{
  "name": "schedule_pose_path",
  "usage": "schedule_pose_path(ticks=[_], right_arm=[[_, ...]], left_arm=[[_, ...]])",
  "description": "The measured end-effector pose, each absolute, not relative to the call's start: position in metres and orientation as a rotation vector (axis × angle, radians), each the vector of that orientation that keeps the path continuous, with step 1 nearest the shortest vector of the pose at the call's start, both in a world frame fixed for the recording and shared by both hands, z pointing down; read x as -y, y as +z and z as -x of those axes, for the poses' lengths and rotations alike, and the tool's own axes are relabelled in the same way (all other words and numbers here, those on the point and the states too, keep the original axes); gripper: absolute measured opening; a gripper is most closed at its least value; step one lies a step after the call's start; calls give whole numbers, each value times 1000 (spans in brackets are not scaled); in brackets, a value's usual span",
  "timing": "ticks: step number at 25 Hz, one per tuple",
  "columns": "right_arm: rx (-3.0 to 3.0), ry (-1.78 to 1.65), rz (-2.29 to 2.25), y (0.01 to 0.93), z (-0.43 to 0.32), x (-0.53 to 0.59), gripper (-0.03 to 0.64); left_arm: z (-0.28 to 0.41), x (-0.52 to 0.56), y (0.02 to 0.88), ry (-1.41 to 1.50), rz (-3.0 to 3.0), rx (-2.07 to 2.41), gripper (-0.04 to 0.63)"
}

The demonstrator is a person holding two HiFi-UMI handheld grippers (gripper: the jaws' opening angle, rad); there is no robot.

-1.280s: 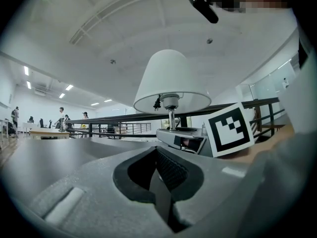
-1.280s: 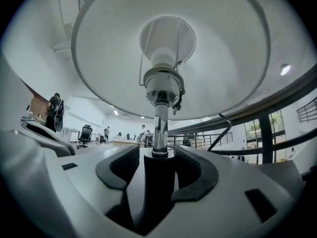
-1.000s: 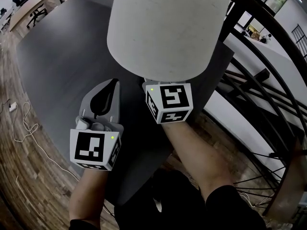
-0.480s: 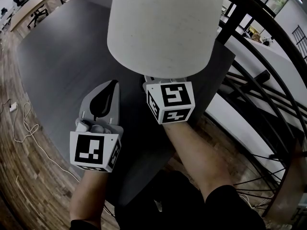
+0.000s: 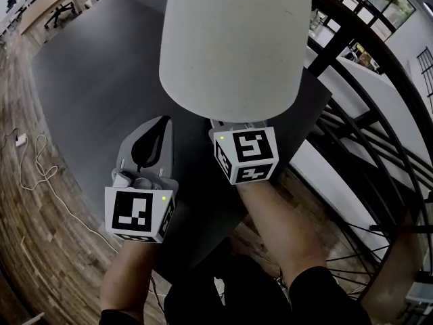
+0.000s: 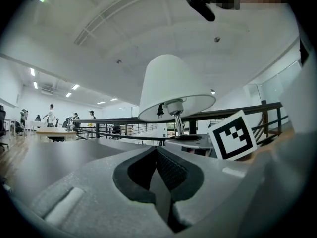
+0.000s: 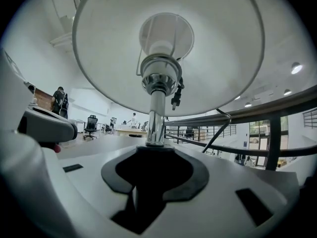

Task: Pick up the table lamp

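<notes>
The table lamp has a wide white shade [image 5: 233, 46] on a chrome stem [image 7: 156, 118]. My right gripper [image 5: 237, 128] reaches in under the shade, and in the right gripper view the right gripper [image 7: 154, 152] is shut on the stem's lower end. The lamp's foot is hidden. My left gripper [image 5: 161, 122] hovers to the left of the lamp, jaws shut with nothing between them. In the left gripper view the lamp [image 6: 173, 86] stands ahead and to the right, beyond the left gripper [image 6: 158, 155].
A dark grey table [image 5: 88, 80] lies below both grippers. A black metal railing [image 5: 365, 114] runs close on the right. Wooden floor [image 5: 40, 235] with a white cable [image 5: 34, 175] lies to the left. People and desks show far off.
Both hands have come up a little, and the lamp has risen with the right gripper. The left gripper stays shut and empty.
</notes>
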State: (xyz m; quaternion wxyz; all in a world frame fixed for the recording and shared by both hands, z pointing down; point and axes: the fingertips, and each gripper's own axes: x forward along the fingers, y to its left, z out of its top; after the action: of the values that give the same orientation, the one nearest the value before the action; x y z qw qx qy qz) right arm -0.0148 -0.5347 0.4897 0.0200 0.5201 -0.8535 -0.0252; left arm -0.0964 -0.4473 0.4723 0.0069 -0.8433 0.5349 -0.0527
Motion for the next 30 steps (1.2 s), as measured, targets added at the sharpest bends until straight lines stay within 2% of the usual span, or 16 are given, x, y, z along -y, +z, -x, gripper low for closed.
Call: schedule_pose_path(ticks=[10, 30], right_arm=[[2641, 20, -1561, 433, 11, 516, 121], [2669, 153, -1388, 342, 3, 421, 123]], left_arm=[[116, 432, 407, -172, 2605, -1771, 5], [105, 356, 300, -199, 2573, -1813, 5]])
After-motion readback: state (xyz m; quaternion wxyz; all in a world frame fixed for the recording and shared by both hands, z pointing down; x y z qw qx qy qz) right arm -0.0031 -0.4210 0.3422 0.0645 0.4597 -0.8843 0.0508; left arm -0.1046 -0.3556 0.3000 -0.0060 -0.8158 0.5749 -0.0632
